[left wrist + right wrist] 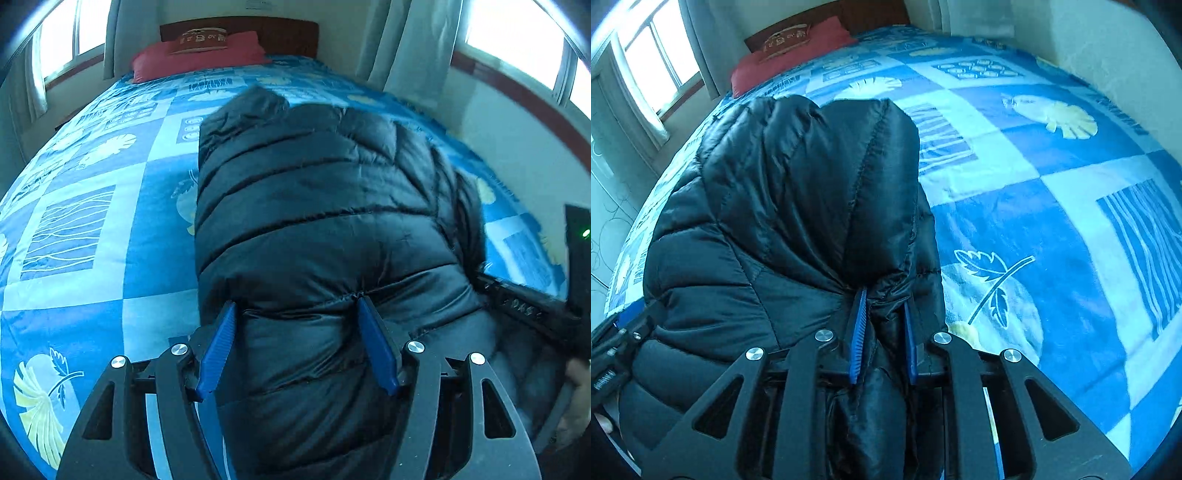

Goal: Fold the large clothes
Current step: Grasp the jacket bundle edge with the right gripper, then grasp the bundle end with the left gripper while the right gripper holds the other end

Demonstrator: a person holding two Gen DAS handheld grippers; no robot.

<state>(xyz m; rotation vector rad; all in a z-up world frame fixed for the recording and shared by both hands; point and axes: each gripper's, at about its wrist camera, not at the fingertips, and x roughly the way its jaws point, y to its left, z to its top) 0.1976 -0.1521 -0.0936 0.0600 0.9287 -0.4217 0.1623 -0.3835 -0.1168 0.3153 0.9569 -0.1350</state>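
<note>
My left tool [295,347] and right tool [882,336] match: black angular frames with triangular cut-outs, round silver screws at the joints, and ribbed blue pads lining the inner face of each finger.

Close wrist views over shared jacket [314,206]

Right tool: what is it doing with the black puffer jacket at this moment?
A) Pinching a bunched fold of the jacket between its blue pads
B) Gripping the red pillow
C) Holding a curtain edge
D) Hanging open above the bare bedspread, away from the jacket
A: in the right wrist view the right tool has its blue pads drawn close with gathered fabric of the black puffer jacket squeezed between them, over the blue bedspread.
</note>
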